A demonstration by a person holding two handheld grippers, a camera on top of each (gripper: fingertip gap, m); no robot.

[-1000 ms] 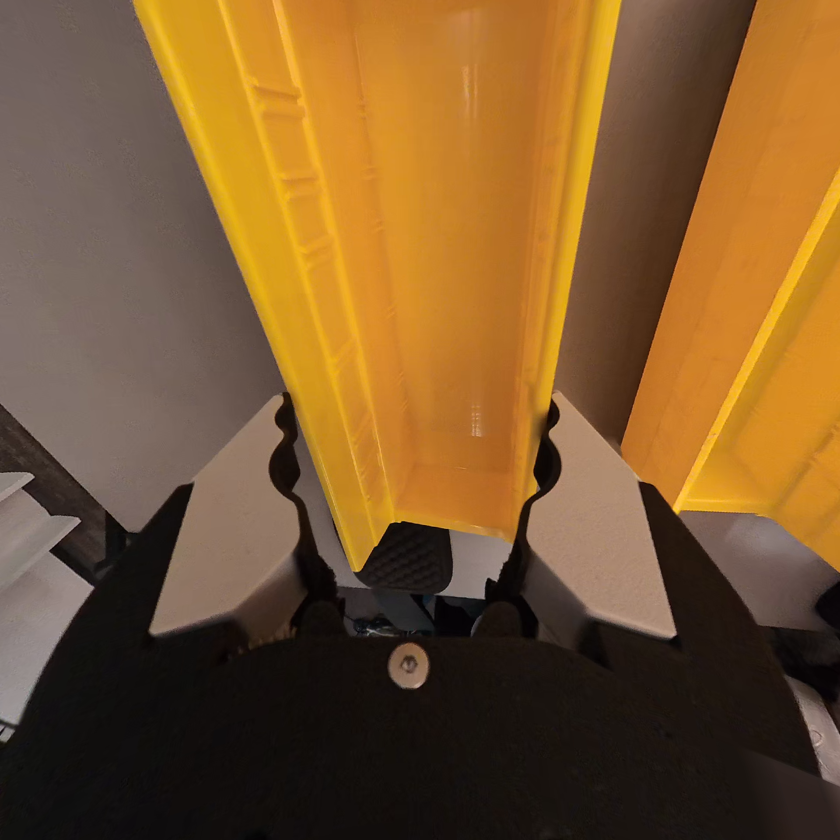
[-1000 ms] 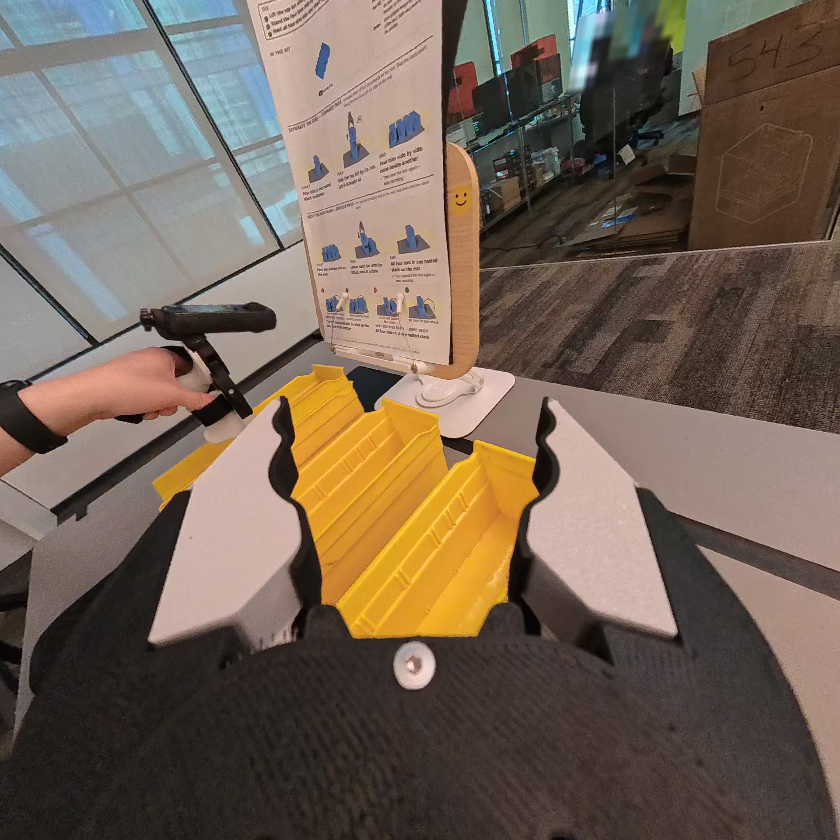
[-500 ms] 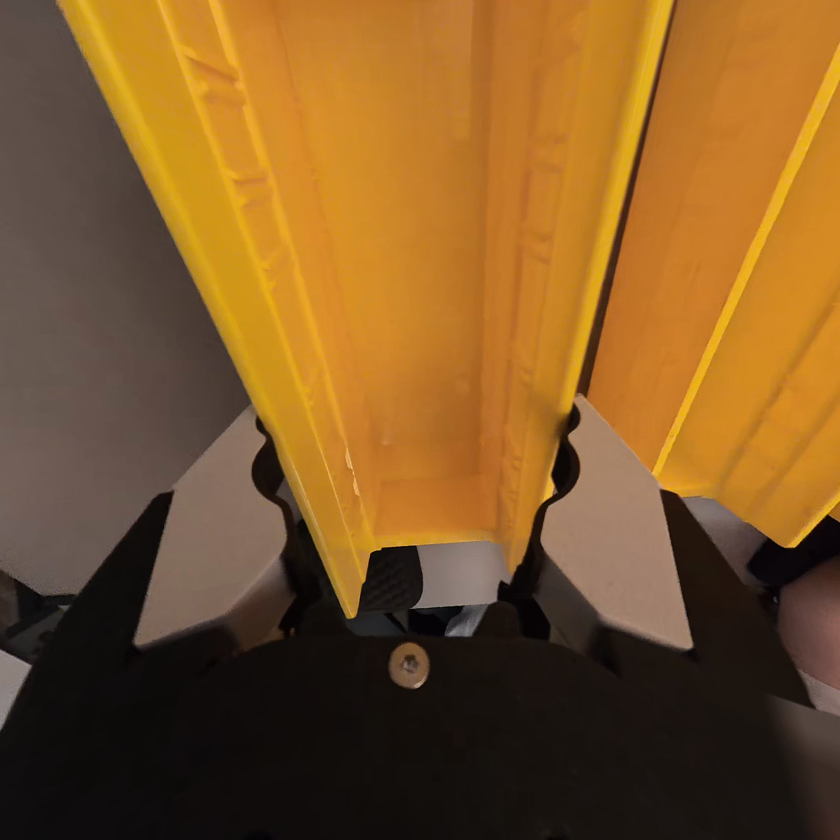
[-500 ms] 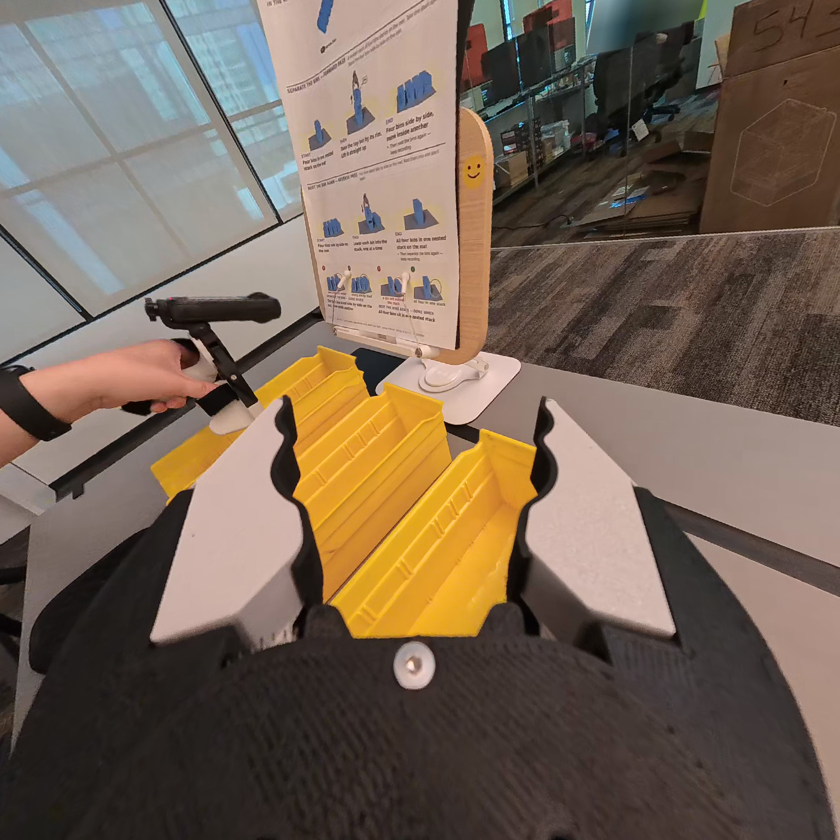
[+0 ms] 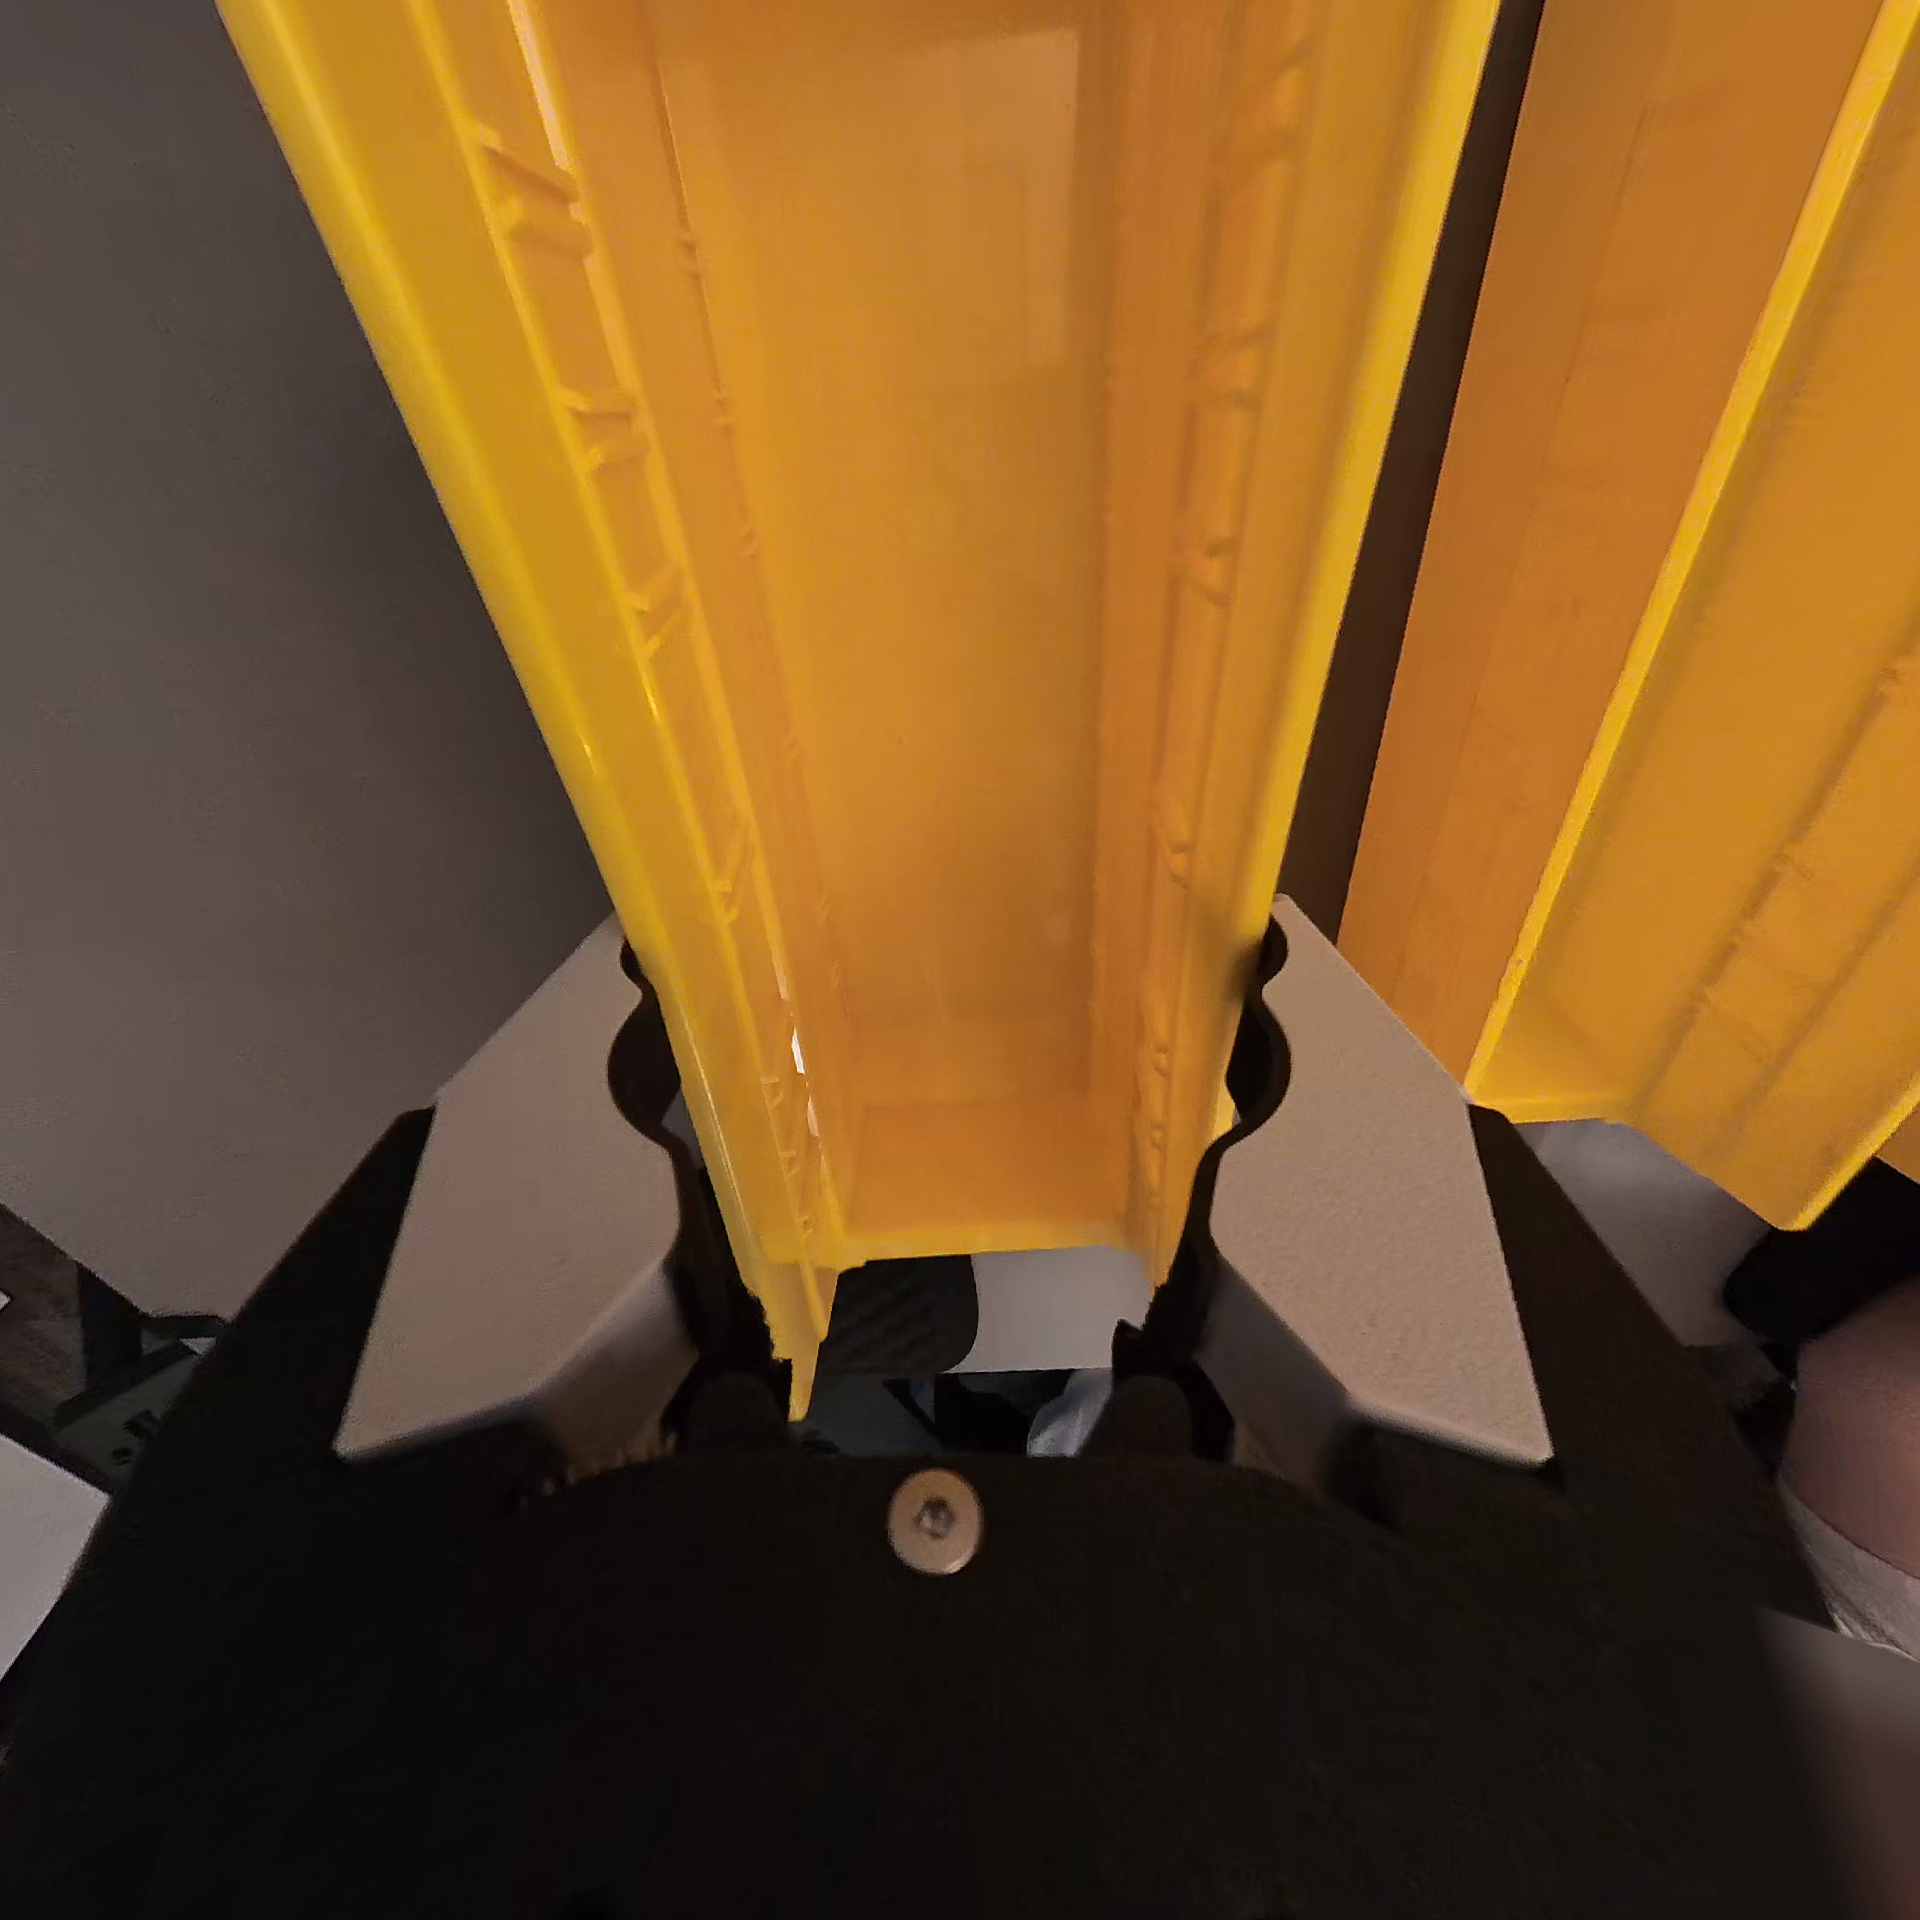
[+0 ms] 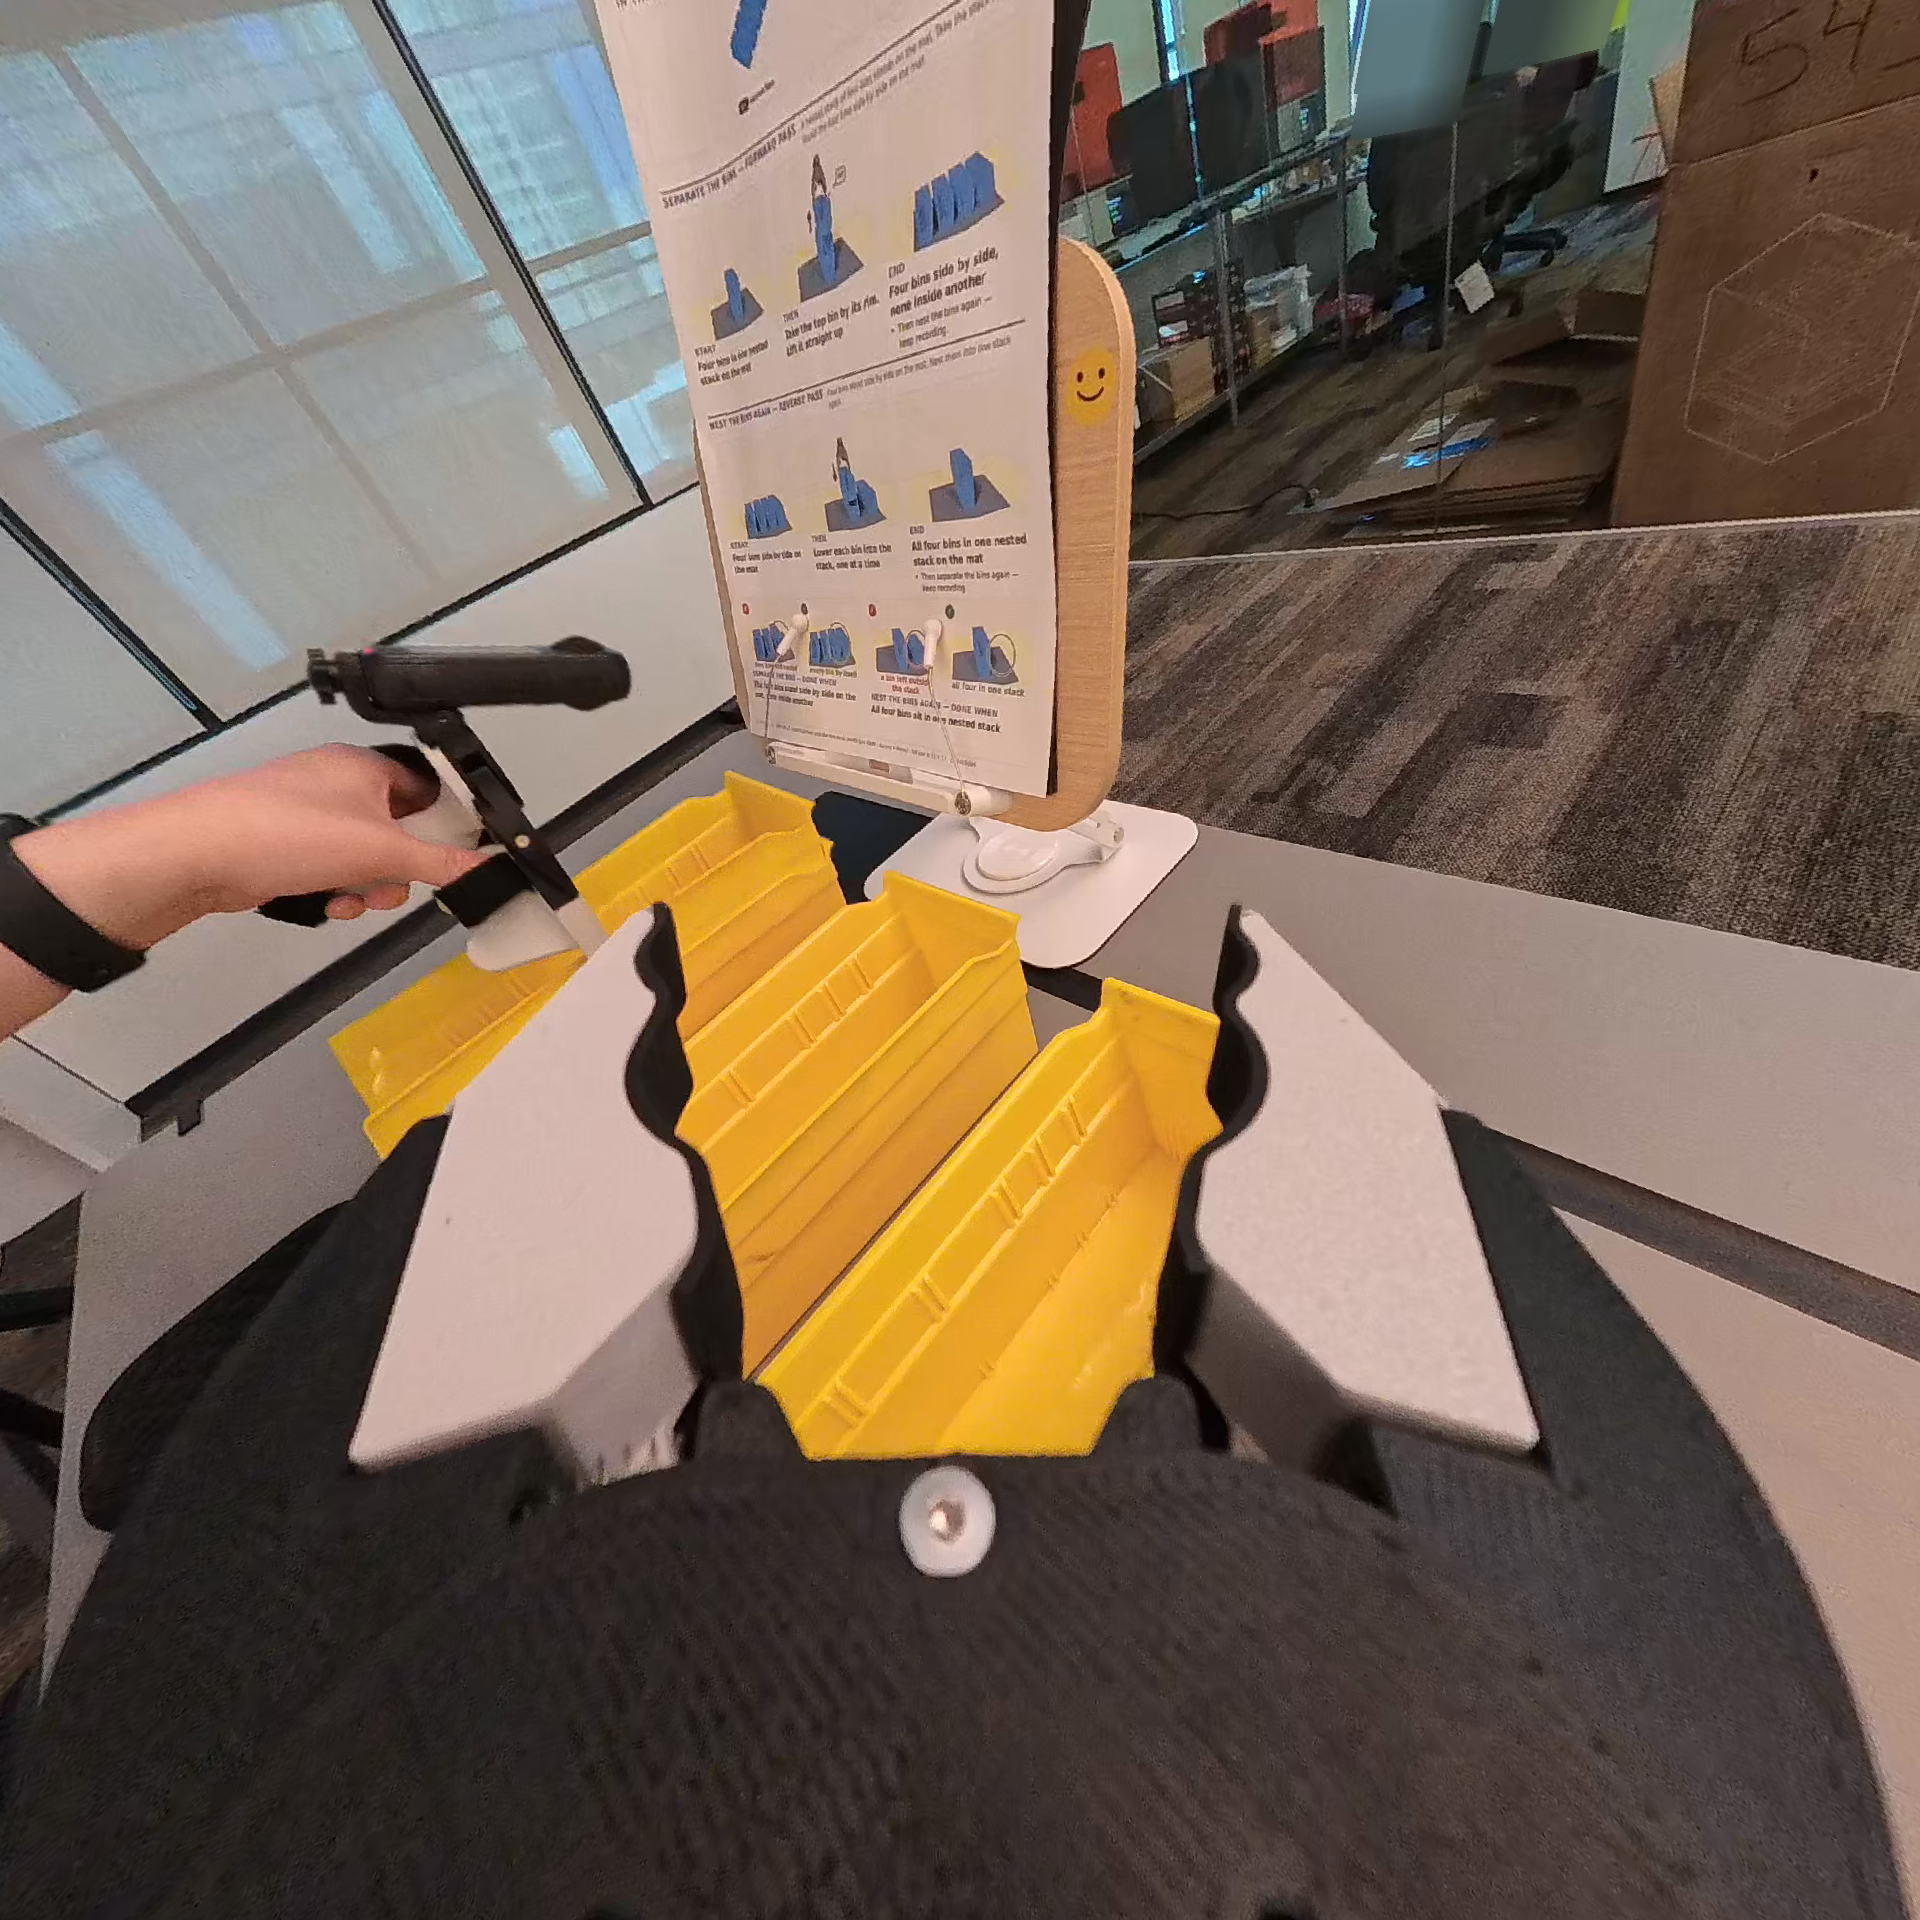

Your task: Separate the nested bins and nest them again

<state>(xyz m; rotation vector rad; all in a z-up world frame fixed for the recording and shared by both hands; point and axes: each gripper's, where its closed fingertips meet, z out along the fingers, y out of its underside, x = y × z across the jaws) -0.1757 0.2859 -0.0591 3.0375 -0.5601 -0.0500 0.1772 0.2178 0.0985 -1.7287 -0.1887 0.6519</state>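
Four long, narrow yellow plastic bins are seen laid side by side on the grey desk [image 6: 1558, 997], none inside another, so the separating half of the task is judged done and the nesting half not yet begun. An instruction sheet on a wooden stand [image 6: 1091, 540] with a white base is placed at the far end of the desk.

The left tongs [image 5: 951, 1023] are set astride the near end of the leftmost bin [image 5: 966, 623]. Its two long walls are bracketed by the white fingers [image 5: 1351, 1143], and both rims appear to be touched by the scalloped black pads; a firm clamp is suggested, though the pressure itself cannot be confirmed. The bin is judged to be gripped across its width at one end so that it can be lifted by the rims and lowered into a neighbour. Just beside it on the right, a second yellow bin [image 5: 1662, 727] is seen, close but apart.

From the right wrist view, the left tongs are seen over that same bin [image 6: 447, 1029], held by a hand [image 6: 270, 842] with a dark wristband. The right tongs [image 6: 951, 1023] are spread wide above the rightmost bin [image 6: 997, 1268] and the one beside it [image 6: 862, 1049]; nothing is pressed by their pads, and nothing is held. They are judged to be kept clear, perhaps to steady a receiving bin.
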